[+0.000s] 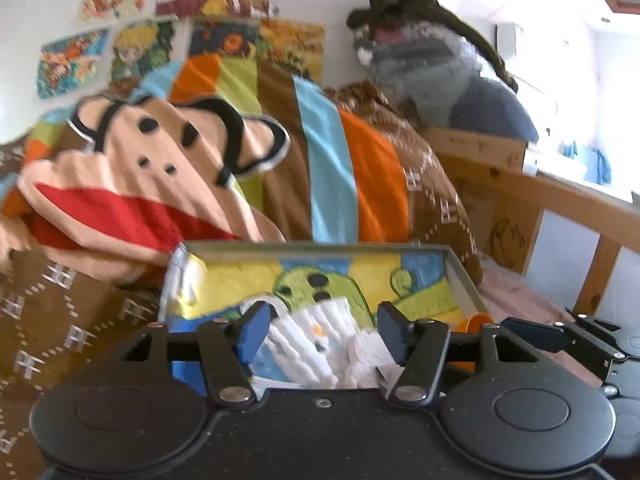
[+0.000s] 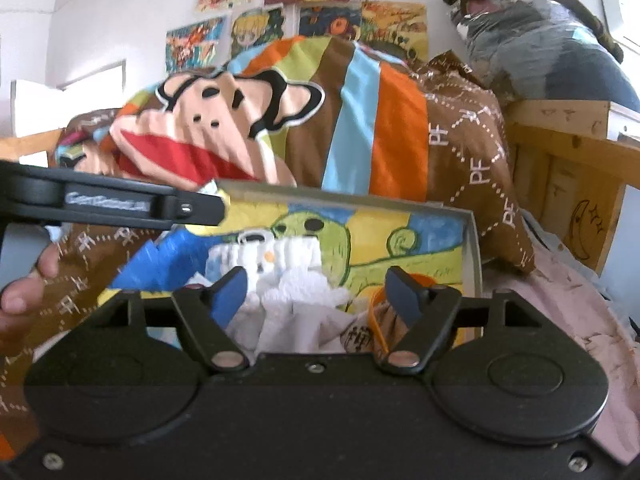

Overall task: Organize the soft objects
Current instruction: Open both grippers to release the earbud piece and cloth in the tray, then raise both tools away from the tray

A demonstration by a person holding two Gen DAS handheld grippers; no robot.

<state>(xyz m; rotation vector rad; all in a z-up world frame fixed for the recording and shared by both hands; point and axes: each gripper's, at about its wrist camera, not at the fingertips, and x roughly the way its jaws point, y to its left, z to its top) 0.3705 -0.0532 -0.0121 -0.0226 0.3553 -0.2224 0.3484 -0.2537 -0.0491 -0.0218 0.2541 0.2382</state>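
A painted box (image 1: 460, 276) with a yellow, green and blue drawing inside lies on the bed. White knitted soft items (image 1: 316, 340) lie in it. My left gripper (image 1: 320, 334) is open above them, fingers apart, holding nothing. In the right wrist view the same box (image 2: 470, 240) holds the white knitted items (image 2: 280, 264), white cloth (image 2: 288, 320) and a brown item with an orange band (image 2: 376, 320). My right gripper (image 2: 316, 292) is open above them and empty. The left gripper's arm (image 2: 120, 204) crosses the left side.
A brown patterned blanket (image 1: 60, 320) with a large monkey-face print (image 1: 140, 168) and coloured stripes is heaped behind the box. A grey plush (image 1: 440, 68) sits on the wooden bed frame (image 1: 540, 184). Posters (image 1: 120, 20) hang on the wall. A pink sheet (image 2: 560, 300) lies at right.
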